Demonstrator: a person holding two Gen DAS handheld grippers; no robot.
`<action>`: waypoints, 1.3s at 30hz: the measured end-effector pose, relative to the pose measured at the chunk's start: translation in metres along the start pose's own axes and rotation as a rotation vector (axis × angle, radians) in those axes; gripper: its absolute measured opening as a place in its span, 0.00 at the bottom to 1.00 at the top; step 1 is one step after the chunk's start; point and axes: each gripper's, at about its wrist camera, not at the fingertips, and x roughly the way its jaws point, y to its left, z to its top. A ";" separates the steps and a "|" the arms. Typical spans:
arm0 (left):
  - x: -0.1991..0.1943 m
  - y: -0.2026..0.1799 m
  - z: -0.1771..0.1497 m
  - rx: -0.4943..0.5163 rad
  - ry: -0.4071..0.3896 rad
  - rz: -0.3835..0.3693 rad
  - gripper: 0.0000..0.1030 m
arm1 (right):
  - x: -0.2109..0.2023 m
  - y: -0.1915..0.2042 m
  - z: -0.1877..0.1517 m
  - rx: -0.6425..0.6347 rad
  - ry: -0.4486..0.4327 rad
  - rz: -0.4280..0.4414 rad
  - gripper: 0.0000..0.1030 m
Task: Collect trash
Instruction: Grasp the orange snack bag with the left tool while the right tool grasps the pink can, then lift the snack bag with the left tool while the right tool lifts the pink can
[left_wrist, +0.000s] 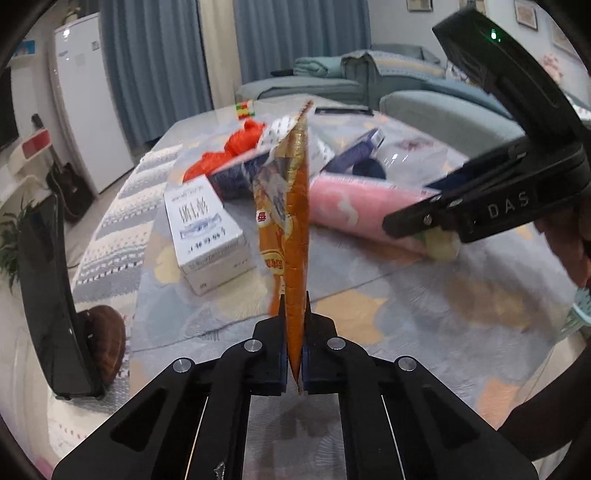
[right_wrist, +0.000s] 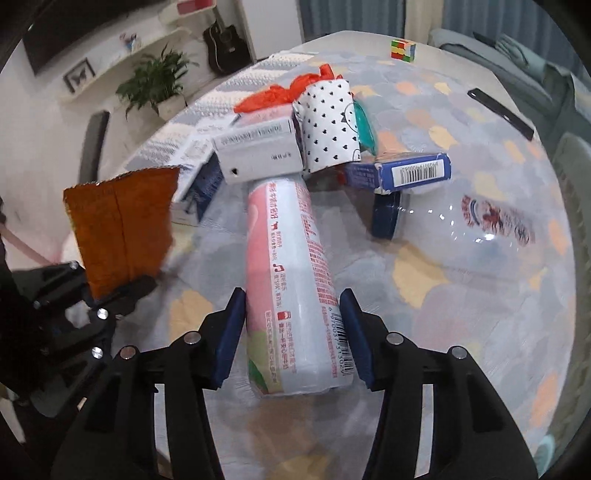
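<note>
Wrapper, orange snack packet (left_wrist: 295, 236), stands upright edge-on at centre of the left wrist view, pinched at its lower end by the left gripper (left_wrist: 294, 354), jaws clamped on it. In the right wrist view it sits at left. Right gripper (right_wrist: 293, 339) straddles the pink tissue pack (right_wrist: 291, 280) lying on the table (right_wrist: 480, 295), pads at both sides; contact unclear. White box (right_wrist: 258, 155), blue box (right_wrist: 413, 170), and orange bag (right_wrist: 280, 92) are piled beyond, with a puzzle cube (right_wrist: 403, 49) at top.

Left gripper (left_wrist: 294, 369) and right gripper (right_wrist: 293, 339): black linkage arms, silver round screws, blue pads; "DAS" lettering on the right one.
</note>
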 end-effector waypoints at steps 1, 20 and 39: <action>-0.002 0.000 0.002 0.000 -0.013 -0.006 0.02 | -0.005 0.002 -0.002 0.023 -0.011 0.019 0.46; -0.021 0.004 0.015 -0.057 -0.084 -0.058 0.01 | -0.106 -0.001 -0.031 0.165 -0.303 -0.182 0.44; -0.022 -0.008 0.017 -0.027 -0.098 -0.079 0.01 | -0.149 -0.001 -0.036 0.149 -0.447 -0.280 0.42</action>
